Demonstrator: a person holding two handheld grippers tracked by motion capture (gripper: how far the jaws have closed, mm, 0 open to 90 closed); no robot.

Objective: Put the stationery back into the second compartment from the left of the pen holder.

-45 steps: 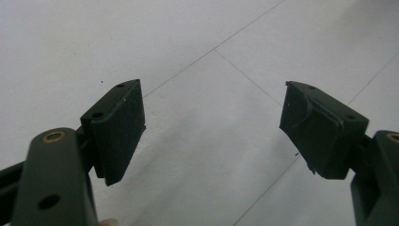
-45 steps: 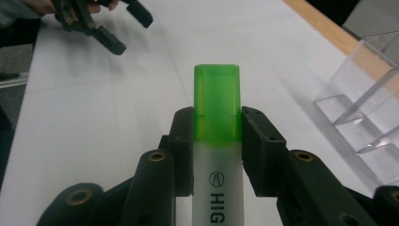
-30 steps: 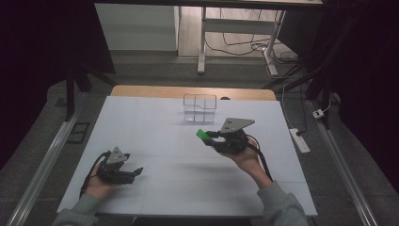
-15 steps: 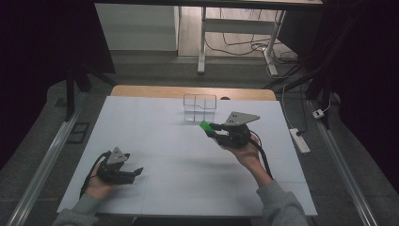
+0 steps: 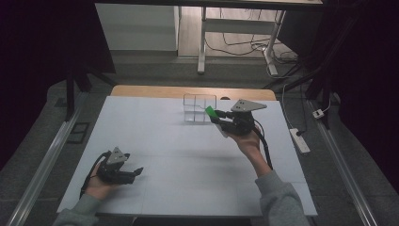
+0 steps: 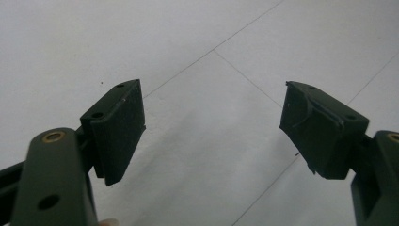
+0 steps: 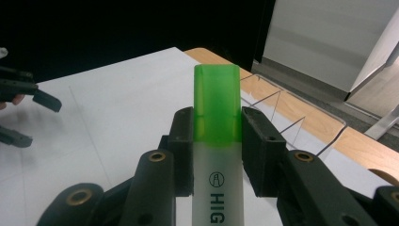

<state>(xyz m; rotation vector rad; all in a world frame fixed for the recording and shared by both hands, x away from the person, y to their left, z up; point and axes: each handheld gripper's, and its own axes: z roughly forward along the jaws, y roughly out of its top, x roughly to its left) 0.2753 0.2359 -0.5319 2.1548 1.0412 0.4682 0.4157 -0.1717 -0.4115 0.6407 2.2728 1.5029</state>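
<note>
Right gripper view, right gripper (image 7: 217, 155) clamped on a boxy green-capped highlighter (image 7: 216, 141), clear divided box (image 5: 199, 108) nearby, left gripper (image 6: 211, 127) gaping, holding nothing, over matte white table (image 5: 188, 155)

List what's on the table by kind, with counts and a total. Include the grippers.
Grippers: 2, left gripper open on the table surface, right gripper shut on the highlighter
Green highlighter: 1
Clear divided organiser: 1
Total: 4
</note>
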